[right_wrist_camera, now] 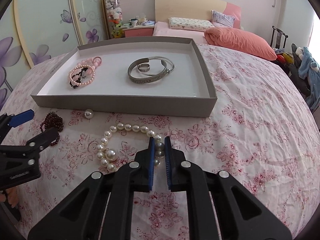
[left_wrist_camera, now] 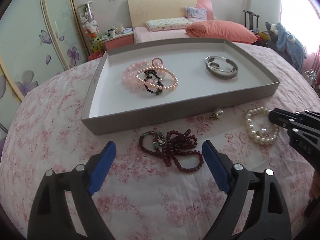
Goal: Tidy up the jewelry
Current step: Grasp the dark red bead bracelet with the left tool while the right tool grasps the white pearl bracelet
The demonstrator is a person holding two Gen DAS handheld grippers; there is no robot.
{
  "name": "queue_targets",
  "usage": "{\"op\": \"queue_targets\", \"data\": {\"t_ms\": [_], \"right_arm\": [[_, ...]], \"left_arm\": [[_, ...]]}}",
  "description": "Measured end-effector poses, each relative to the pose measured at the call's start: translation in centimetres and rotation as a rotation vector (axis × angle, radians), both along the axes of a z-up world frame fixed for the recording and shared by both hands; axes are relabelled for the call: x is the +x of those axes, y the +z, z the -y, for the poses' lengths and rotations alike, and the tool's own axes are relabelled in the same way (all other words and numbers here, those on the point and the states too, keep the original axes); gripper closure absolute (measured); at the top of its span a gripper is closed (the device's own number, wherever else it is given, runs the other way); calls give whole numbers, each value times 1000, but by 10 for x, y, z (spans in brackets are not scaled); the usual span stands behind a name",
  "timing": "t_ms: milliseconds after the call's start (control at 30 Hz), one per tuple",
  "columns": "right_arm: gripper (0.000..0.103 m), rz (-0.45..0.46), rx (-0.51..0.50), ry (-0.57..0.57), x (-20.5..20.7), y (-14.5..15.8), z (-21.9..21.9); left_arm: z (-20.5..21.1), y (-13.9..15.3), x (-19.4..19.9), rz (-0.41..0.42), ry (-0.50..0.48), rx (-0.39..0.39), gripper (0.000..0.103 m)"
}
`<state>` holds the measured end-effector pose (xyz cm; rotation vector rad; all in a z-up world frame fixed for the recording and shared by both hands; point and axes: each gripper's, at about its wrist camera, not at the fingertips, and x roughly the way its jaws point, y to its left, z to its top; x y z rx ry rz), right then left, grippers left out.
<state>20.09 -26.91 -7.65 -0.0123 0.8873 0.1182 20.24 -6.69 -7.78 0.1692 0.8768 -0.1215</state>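
A shallow grey tray (left_wrist_camera: 140,118) (right_wrist_camera: 124,102) lies on the floral cloth. It holds pink and black bead bracelets (left_wrist_camera: 148,78) (right_wrist_camera: 82,76) and silver bangles with a ring (left_wrist_camera: 221,70) (right_wrist_camera: 150,71). A dark red bead string (left_wrist_camera: 172,150) (right_wrist_camera: 53,123) lies on the cloth between the open fingers of my left gripper (left_wrist_camera: 159,150). My right gripper (right_wrist_camera: 159,140) is shut on the right side of a white pearl bracelet (right_wrist_camera: 112,138) (left_wrist_camera: 258,128), which rests on the cloth. A loose pearl earring (left_wrist_camera: 217,114) (right_wrist_camera: 88,113) lies by the tray's front wall.
The floral cloth (right_wrist_camera: 250,120) covers the round surface all around the tray. Behind are a bed with an orange pillow (right_wrist_camera: 240,40), a wardrobe with purple flowers (left_wrist_camera: 30,50) and a chair with clothes (left_wrist_camera: 288,40).
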Motion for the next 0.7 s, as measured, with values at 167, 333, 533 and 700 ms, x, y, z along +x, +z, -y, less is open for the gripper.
{"op": "queue_targets", "data": {"t_ms": [167, 333, 533, 700], "right_arm": [[92, -1, 2, 0, 1, 0, 0], [92, 0, 1, 3, 1, 0, -2], [92, -1, 6, 7, 1, 0, -3], [92, 0, 4, 6, 1, 0, -3]], "left_arm": [[-1, -5, 9, -34, 49, -12, 19], [-6, -3, 9, -31, 61, -65, 61], [-27, 0, 1, -37, 109, -58, 84], [-50, 1, -9, -33, 133, -57, 77]]}}
